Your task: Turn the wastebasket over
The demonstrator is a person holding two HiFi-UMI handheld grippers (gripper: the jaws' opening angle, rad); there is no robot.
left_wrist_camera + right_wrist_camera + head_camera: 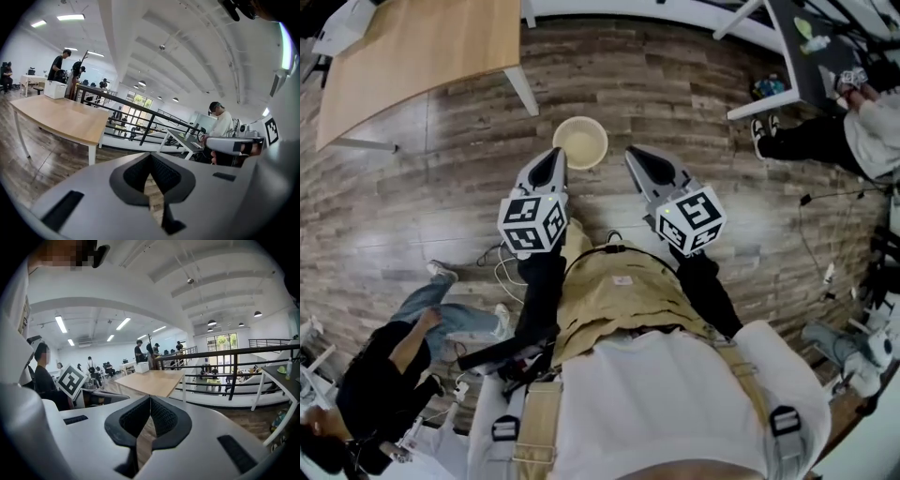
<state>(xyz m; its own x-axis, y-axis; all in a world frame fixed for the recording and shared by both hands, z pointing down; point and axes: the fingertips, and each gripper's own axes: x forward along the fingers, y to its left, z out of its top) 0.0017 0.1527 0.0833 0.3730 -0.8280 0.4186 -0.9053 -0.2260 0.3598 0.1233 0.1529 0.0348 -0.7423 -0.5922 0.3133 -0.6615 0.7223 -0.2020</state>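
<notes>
From the head view I see the wastebasket [579, 142] standing upright on the plank floor [694, 84], its round mouth open to the ceiling and its cream inside bare. It sits just ahead of me, between my two tools. The tip of my left gripper [553, 156] lies right at its near rim, though from above I cannot tell whether it touches. My right gripper [636, 156] is near the basket's other side with floor showing between them. Only that view shows the basket: both gripper views look out level across the room, over it. The left gripper view shows my left gripper [150, 155] with its ribbed pads [164, 174] closed tip to tip and nothing between them, and beyond it a wooden table [63, 119], a black railing [140, 117] and a person in white [221, 125] seated at a desk. The right gripper view shows my right gripper [150, 397] likewise pressed together and empty, the same table [152, 380] end-on, and the marker cube [71, 380] of my left tool at its side. The head view alone shows another person [389, 361] sitting on the floor behind my left side.
</notes>
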